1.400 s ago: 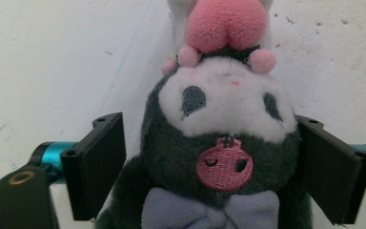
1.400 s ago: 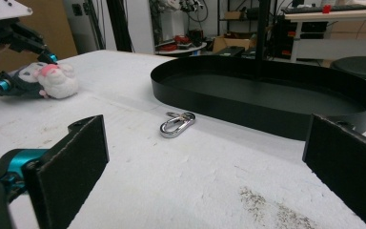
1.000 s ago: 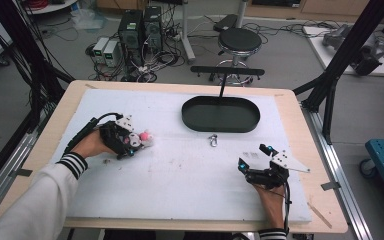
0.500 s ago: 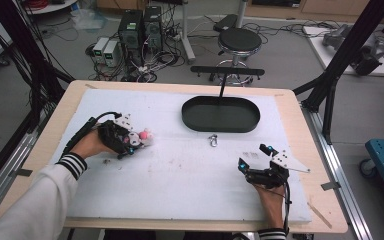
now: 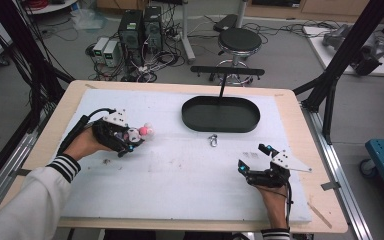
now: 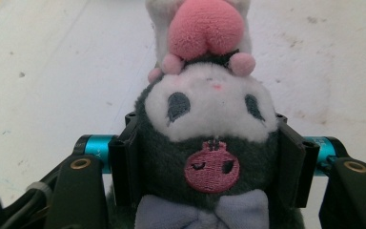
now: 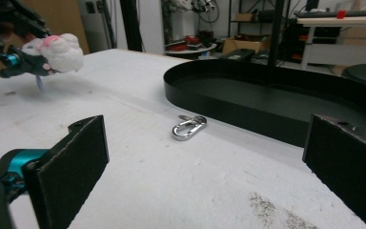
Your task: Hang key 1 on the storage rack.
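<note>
Now plush toy (image 6: 209, 143) clamped between left tongs (image 6: 209, 167), head poking past tips

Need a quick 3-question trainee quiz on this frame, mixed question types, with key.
1. True or false: the left claw is clamped on the dark grey and white plush toy with a pink heart.
2. What lies between the plush toy and the black oval metal tray: A) a silver metal carabiner clip, B) a red marker, C) a wooden spoon?
3. Fill in: the right claw has its jaws ____ with nothing between them.

Key: 1 true. 2 A, the silver metal carabiner clip lies on the white foam mat just outside the tray. 3 open.
</note>
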Tool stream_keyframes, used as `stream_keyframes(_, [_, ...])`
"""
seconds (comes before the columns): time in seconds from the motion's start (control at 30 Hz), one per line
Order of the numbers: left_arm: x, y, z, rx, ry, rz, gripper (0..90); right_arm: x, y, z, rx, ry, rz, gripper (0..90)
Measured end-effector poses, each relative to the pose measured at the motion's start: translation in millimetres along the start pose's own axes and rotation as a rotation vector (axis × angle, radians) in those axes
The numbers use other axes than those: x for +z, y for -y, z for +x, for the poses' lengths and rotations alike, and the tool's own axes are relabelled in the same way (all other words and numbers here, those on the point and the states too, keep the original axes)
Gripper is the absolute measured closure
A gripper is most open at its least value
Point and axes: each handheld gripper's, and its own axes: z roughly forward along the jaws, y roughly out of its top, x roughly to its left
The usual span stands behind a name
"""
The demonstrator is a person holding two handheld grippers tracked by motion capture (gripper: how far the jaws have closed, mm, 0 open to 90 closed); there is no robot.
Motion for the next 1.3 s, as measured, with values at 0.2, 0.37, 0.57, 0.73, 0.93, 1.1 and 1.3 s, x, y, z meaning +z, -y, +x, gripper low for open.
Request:
stream_keyframes(0.2, [-5.2,-5.0,-4.5,0.000,0.022,-0.048,38.4,-1.2,-18.3,0.7,-0.017,-0.065,0.020,0.8])
stream_keyframes(0.37, [-9.9,-11.0,-8.4,0.000,0.039,-0.102,38.4,0.7,-38.7,1.6,-0.047,-0.121,0.029,0.8])
stream_keyframes(0.57, [-15.0,-20.0,-15.3,0.011,0.058,-0.167,38.3,6.7,-56.8,3.6,-0.068,-0.193,0.063,0.8])
stream_keyframes(0.73, [-14.9,-28.7,-21.2,0.019,0.077,-0.210,38.3,15.0,-72.2,8.2,-0.096,-0.279,0.081,0.8])
stream_keyframes(0.93, [-10.3,-40.3,-31.2,0.045,0.102,-0.230,38.3,21.1,-81.8,12.0,-0.097,-0.355,0.093,0.8])
stream_keyframes(1.1, [-5.6,-49.4,-38.5,0.063,0.129,-0.244,38.3,29.5,-93.2,16.8,-0.130,-0.431,0.112,0.8])
stream_keyframes(1.3, [-0.6,-59.4,-44.5,0.080,0.153,-0.267,38.3,39.1,-107.1,23.0,-0.161,-0.497,0.136,0.8])
